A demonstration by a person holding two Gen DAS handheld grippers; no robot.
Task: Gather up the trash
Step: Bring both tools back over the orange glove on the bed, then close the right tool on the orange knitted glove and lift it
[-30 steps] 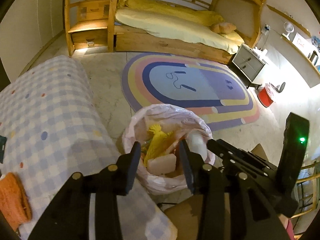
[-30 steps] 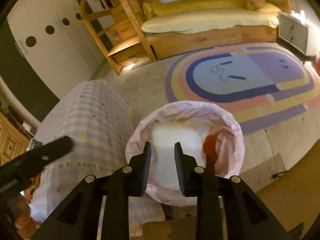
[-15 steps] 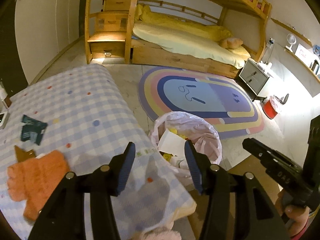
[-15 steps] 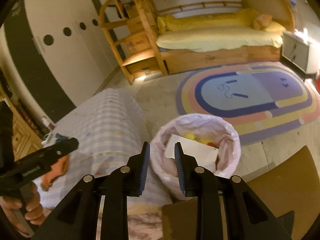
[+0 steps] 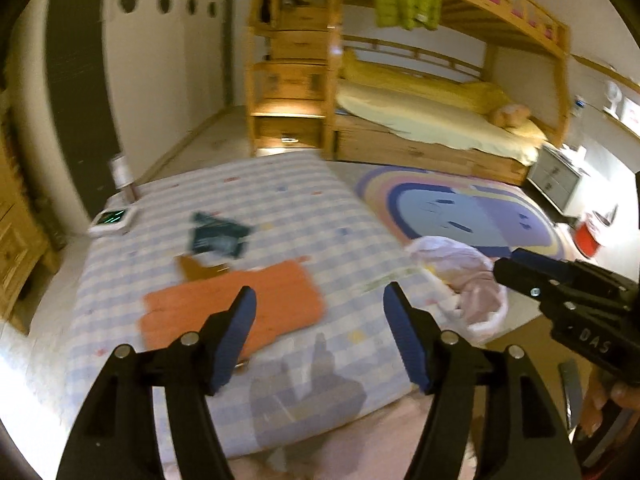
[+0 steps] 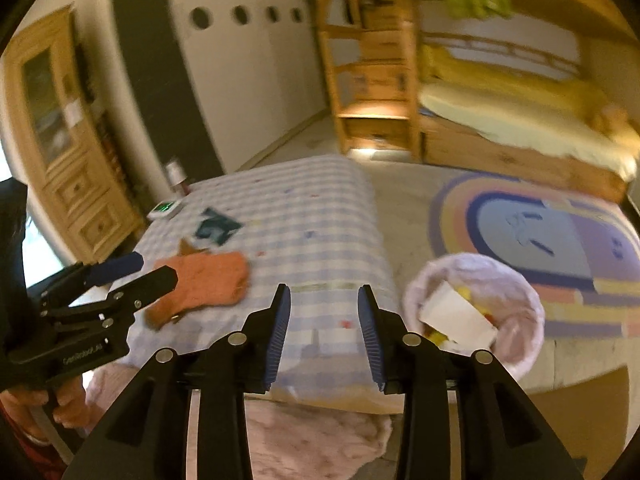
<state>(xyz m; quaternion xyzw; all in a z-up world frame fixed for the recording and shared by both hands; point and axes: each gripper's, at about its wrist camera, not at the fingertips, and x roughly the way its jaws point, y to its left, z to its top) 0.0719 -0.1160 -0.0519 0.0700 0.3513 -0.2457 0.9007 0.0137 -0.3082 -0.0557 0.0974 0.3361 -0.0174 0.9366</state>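
A bin lined with a pink bag (image 6: 476, 312) stands on the floor right of the checked table (image 6: 320, 232); white paper (image 6: 452, 316) and yellow scraps lie in it. It also shows in the left wrist view (image 5: 468, 276). On the table lie a dark green wrapper (image 5: 218, 236), a brown scrap (image 5: 196, 268) and an orange cloth (image 5: 236, 312). My left gripper (image 5: 318, 316) is open and empty above the table's near part. My right gripper (image 6: 324, 312) is open and empty above the table's near edge, left of the bin.
A small white device with a green display (image 5: 112, 220) and a can (image 5: 124, 176) sit at the table's far left. A pink fluffy item (image 6: 316, 436) lies below the table's near edge. A bunk bed (image 5: 420, 120), oval rug (image 5: 460, 208) and wooden cabinet (image 6: 60, 140) surround.
Both grippers have pulled back from over the bin and swung left towards the table. The white paper left the right gripper and lies in the bin. Both jaws have opened wider.
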